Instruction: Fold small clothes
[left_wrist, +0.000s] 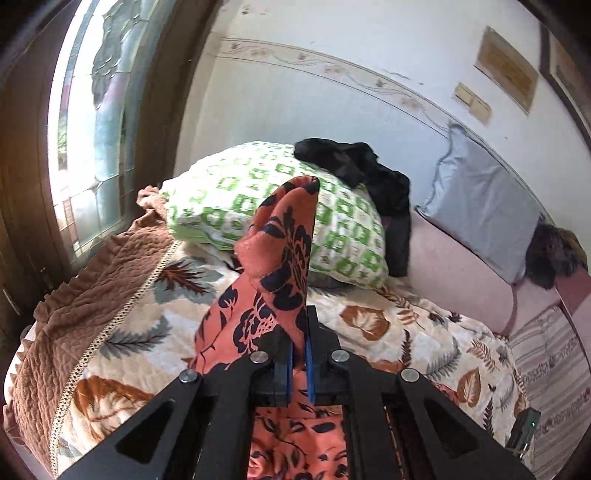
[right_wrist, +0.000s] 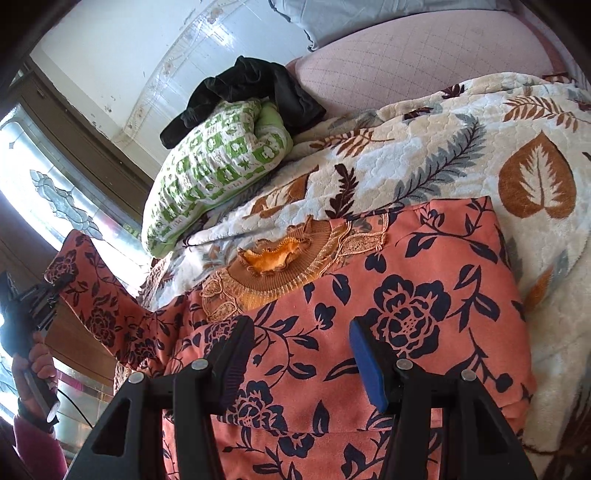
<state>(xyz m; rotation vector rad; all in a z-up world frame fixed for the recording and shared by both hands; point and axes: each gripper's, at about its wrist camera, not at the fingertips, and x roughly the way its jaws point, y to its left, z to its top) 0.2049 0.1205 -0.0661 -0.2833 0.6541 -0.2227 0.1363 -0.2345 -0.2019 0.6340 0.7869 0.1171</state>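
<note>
Two grippers work: left gripper (left_wrist: 299, 354) clamps the top's (right_wrist: 388, 332) sleeve (left_wrist: 280, 240), raised left of the collar (right_wrist: 273, 258) for folding inward; right gripper (right_wrist: 299, 354) hovers apart.

Left gripper (left_wrist: 300, 354) pinches the orange floral garment (left_wrist: 280, 266), its sleeve standing up over the leaf-print blanket (left_wrist: 369, 325), green patterned pillow (left_wrist: 236, 199) and black cloth (left_wrist: 369, 166) behind.

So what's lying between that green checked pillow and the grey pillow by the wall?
In the left wrist view, a black garment drapes over the green checked pillow, then bare pink cushion reaches the grey pillow.
</note>
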